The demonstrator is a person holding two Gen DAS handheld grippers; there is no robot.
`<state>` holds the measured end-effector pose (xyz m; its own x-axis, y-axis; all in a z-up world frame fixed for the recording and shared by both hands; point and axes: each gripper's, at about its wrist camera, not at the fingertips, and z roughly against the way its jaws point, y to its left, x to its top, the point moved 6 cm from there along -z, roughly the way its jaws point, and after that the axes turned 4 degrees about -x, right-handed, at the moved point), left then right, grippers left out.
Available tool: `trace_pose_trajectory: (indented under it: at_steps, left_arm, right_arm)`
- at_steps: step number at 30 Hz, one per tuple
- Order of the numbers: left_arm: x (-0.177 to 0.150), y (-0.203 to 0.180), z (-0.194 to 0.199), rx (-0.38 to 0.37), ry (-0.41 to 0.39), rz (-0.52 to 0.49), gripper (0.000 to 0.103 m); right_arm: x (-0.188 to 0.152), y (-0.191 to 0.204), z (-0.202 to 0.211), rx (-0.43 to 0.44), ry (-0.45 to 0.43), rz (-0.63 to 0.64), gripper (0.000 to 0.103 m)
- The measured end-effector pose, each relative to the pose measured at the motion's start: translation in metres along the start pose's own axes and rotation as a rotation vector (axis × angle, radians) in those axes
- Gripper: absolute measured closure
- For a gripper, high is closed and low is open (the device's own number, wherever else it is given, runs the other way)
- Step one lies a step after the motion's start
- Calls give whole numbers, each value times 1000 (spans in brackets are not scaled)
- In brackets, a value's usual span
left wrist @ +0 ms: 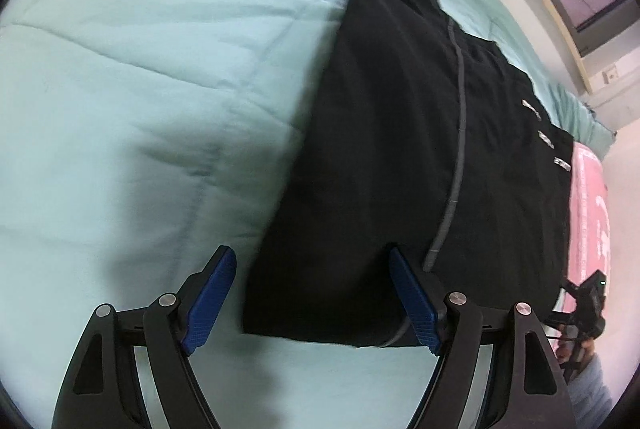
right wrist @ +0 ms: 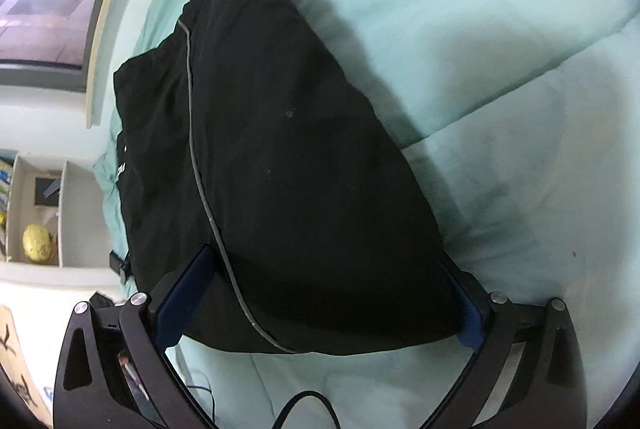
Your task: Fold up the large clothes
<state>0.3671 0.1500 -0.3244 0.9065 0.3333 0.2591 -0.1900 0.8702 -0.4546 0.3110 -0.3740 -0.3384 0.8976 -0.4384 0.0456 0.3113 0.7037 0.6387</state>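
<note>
A large black garment (left wrist: 400,149) with a thin grey stripe lies folded in a long strip on a mint-green quilt (left wrist: 140,89). My left gripper (left wrist: 312,269) is open, its blue pads spread just above the garment's near left corner, empty. My right gripper (right wrist: 328,269) is open wide, with the near end of the black garment (right wrist: 280,169) lying between its fingers; the fabric covers the fingertips. The grey stripe runs along the garment in both views.
A pink cloth (left wrist: 588,209) lies beside the garment's right edge. A window (right wrist: 44,1) and a white shelf with a yellow object (right wrist: 38,243) stand beyond the bed. A black cable (right wrist: 304,405) hangs near my right gripper.
</note>
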Motion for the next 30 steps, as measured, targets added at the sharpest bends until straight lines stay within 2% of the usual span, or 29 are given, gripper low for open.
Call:
trace_pose_trajectory:
  at_steps: [3, 7, 11, 15, 18, 19, 20, 22, 23, 24, 25, 27, 30]
  left_arm:
    - [-5, 5, -8, -33, 5, 60, 19]
    - [-13, 20, -10, -168, 18, 175, 19]
    - [-13, 7, -6, -100, -13, 100, 25]
    - [-10, 5, -10, -84, 48, 152, 27]
    - [-11, 2, -13, -77, 86, 195, 28]
    - [-10, 0, -13, -67, 90, 200, 32]
    - [-11, -3, -12, -47, 88, 194, 36]
    - [-13, -13, -9, 15, 78, 151, 53]
    - [-15, -19, -7, 61, 73, 123, 58]
    - [-15, -27, -6, 99, 66, 93, 67]
    - [-16, -37, -4, 153, 58, 41, 71]
    - [-18, -47, -1, 208, 46, -5, 74]
    - [-19, -56, 5, 215, 13, 15, 78]
  right_arm:
    - [-2, -8, 0, 53, 15, 16, 0]
    - [-4, -11, 4, 128, -16, -31, 0]
    - [-3, -1, -5, 60, 16, 10, 0]
    - [-3, 10, -18, -5, 69, 41, 0]
    - [-5, 17, -23, -17, 93, 49, 0]
    - [-6, 14, -23, -25, 92, 46, 1]
    - [-8, 11, -20, -44, 85, 42, 3]
    - [-12, 12, -14, -69, 71, 47, 15]
    - [-14, 15, -12, -72, 59, 49, 18]
    - [-16, 18, -9, -70, 51, 48, 27]
    - [-20, 21, -6, -65, 39, 45, 35]
    - [-25, 27, -2, -64, 14, 52, 45]
    - [-31, 40, 7, -127, -33, 85, 55]
